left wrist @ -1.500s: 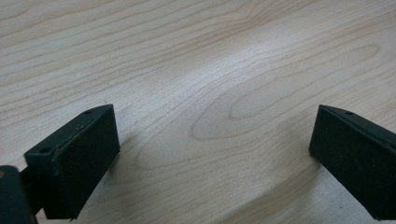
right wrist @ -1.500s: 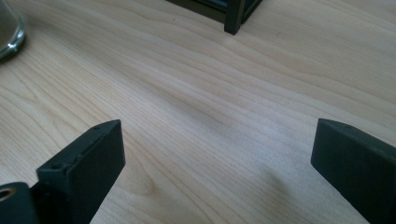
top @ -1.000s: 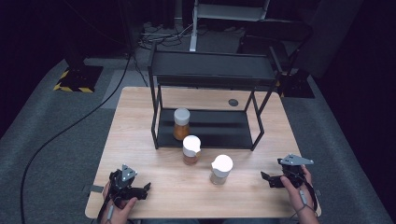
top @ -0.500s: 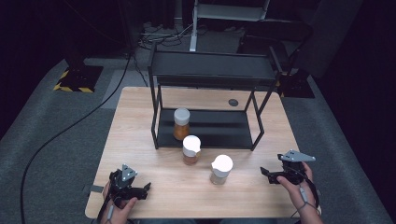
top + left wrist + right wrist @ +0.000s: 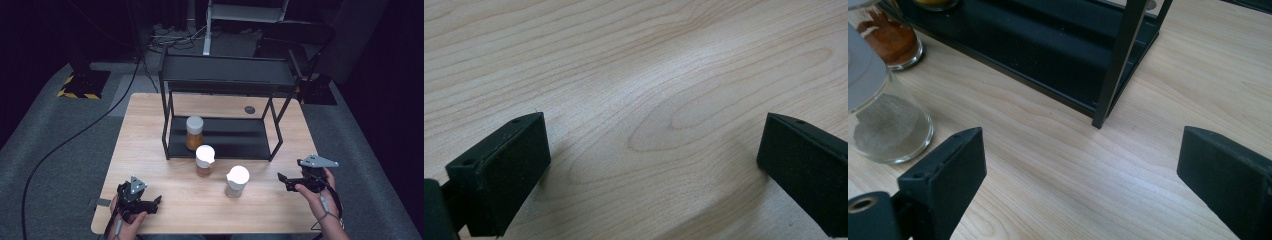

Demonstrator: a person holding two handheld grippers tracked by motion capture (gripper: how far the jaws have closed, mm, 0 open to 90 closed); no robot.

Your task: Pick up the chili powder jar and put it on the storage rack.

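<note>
Wooden table (image 5: 150,150) carries a black two-tier rack (image 5: 225,80) at its back half; a small dark disc (image 5: 249,109) lies on the tabletop behind the rack's lower shelf.

Three white-capped jars. One with yellow-orange contents (image 5: 194,133) stands on the rack's lower shelf, left end. One with reddish-brown powder (image 5: 204,160) stands on the table just in front of the shelf edge. One with grey powder (image 5: 236,181) stands further forward and right, nearest the right gripper (image 5: 283,180).

Right gripper sits near the table's right edge, jaws spread wide after closing slightly, nothing between them. In its view the grey jar (image 5: 883,115) stands off to the left and a rack leg (image 5: 1113,65) stands straight ahead.

Left gripper (image 5: 152,202) is at the front left corner, jaws released and wide, bare wood between them, well apart from all jars.
</note>
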